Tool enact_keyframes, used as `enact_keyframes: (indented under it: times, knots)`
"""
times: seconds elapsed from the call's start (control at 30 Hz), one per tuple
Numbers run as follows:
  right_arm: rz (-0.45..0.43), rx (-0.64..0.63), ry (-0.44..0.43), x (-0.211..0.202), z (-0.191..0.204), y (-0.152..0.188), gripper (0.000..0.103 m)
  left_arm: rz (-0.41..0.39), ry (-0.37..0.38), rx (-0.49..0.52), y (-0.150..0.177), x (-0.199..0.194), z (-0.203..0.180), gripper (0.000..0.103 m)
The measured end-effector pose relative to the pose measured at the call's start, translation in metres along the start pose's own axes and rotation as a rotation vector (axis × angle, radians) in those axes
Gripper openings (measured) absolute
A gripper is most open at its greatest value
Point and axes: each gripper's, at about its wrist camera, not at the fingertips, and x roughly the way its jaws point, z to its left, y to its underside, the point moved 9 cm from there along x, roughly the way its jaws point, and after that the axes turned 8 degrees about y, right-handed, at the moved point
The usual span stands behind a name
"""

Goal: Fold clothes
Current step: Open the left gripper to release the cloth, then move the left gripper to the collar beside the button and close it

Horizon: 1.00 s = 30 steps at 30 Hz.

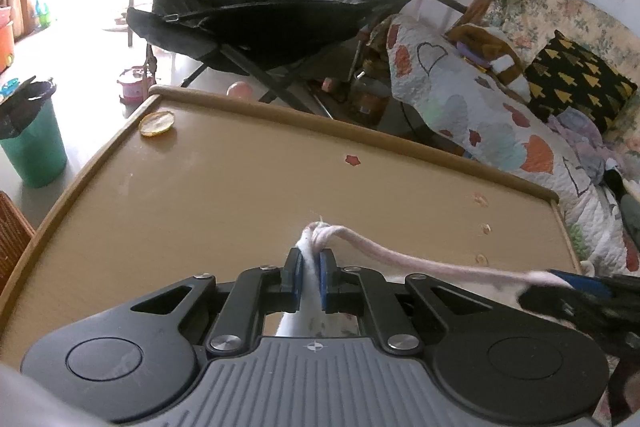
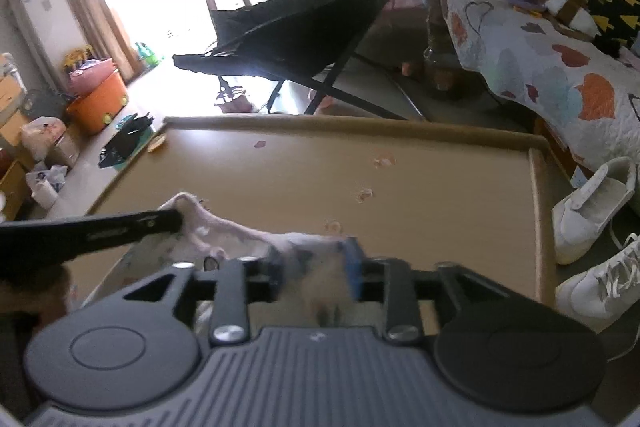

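Jaws of left gripper (image 1: 311, 263) clamped on pale pink-white cloth garment (image 1: 400, 259). Right gripper (image 2: 316, 267) jaws apart, garment between them, above brown tabletop (image 1: 240, 179) near edge.

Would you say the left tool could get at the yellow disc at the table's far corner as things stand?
Probably not yet: the left tool is shut on the pale cloth. The bare table before the yellow disc looks free otherwise.
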Motion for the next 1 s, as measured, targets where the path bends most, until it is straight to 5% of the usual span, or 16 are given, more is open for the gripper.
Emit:
enact_keyframes:
  times: [0.5, 0.83, 1.0]
  knots:
    - [0.012, 0.084, 0.009, -0.021, -0.033, 0.011, 0.044, -0.002, 0.006, -0.057, -0.011, -0.011, 0.023, 0.01]
    - [0.083, 0.066, 0.034, -0.007, -0.037, 0.025, 0.044, 0.062, 0.122, -0.091, 0.016, -0.031, 0.016, 0.018]
    - [0.092, 0.123, 0.008, -0.002, -0.037, 0.024, 0.044, 0.08, 0.198, 0.01, 0.03, -0.042, -0.023, 0.019]
